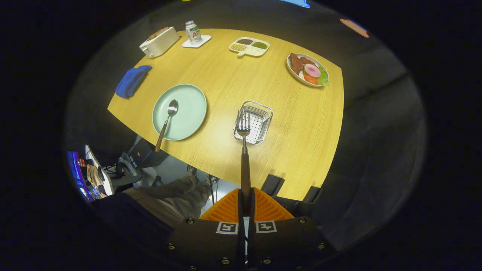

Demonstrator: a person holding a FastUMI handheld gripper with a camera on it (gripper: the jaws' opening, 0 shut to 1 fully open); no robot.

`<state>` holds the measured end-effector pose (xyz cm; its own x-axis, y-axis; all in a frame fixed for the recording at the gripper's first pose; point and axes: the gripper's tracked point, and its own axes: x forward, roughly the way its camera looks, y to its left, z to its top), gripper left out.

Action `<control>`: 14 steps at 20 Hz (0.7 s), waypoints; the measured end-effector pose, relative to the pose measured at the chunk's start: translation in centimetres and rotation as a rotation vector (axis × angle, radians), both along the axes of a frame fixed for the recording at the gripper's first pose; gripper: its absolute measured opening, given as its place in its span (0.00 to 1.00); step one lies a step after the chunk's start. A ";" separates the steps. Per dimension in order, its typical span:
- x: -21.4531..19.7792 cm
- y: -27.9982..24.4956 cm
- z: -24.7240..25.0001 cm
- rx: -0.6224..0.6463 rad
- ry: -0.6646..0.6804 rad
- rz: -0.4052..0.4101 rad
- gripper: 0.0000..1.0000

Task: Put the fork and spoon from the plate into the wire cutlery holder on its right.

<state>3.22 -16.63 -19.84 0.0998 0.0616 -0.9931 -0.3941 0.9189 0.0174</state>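
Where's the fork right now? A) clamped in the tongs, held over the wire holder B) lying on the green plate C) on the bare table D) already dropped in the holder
A: the tongs are shut on the fork handle, its tines hanging over the wire holder; the spoon alone lies on the green plate.

The can (193, 32) bears red lettering, too small to read.

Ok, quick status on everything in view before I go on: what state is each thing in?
gripper: shut on the fork handle
fork: held, tines over the wire cutlery holder
wire cutlery holder: upright, nothing inside
spoon: lying on the green plate, handle past the rim
green plate: flat on the table
can: upright on a coaster
blue cloth: crumpled at the table edge
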 end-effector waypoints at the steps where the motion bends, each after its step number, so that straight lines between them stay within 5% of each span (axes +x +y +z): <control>1: 0.3 -0.1 -0.6 -0.004 0.019 -0.006 0.03; 14: 4.8 -0.8 -5.9 -0.093 0.196 0.047 0.03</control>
<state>7.98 -17.41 -25.78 -0.0964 -0.0314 -0.9948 -0.4342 0.9007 0.0137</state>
